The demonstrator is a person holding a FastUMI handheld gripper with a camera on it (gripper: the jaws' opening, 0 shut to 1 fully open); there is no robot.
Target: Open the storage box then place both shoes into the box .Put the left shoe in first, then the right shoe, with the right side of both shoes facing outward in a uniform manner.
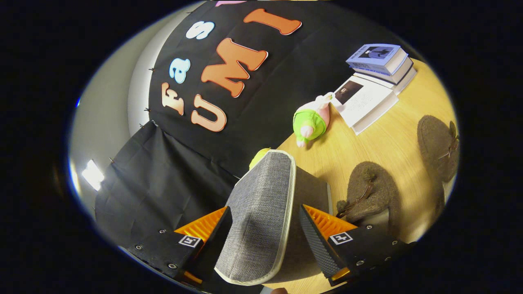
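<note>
Gripper view shows the fingers [265, 228] spread either side of the storage box's grey fabric lid [261, 212], raised between them; whether they press it I cannot tell. Both shoes [369, 192] [439, 149] lie on the table [380, 143] beside the box. Judged risk: an unpinched lid could flop shut.

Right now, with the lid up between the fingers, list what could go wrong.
1. The grey fabric lid sits between the gripper fingers, but the right finger looks clear of it; it could slip and drop shut.
2. The nearer brown shoe lies right beside the box; a swinging lid or finger may knock it.
</note>
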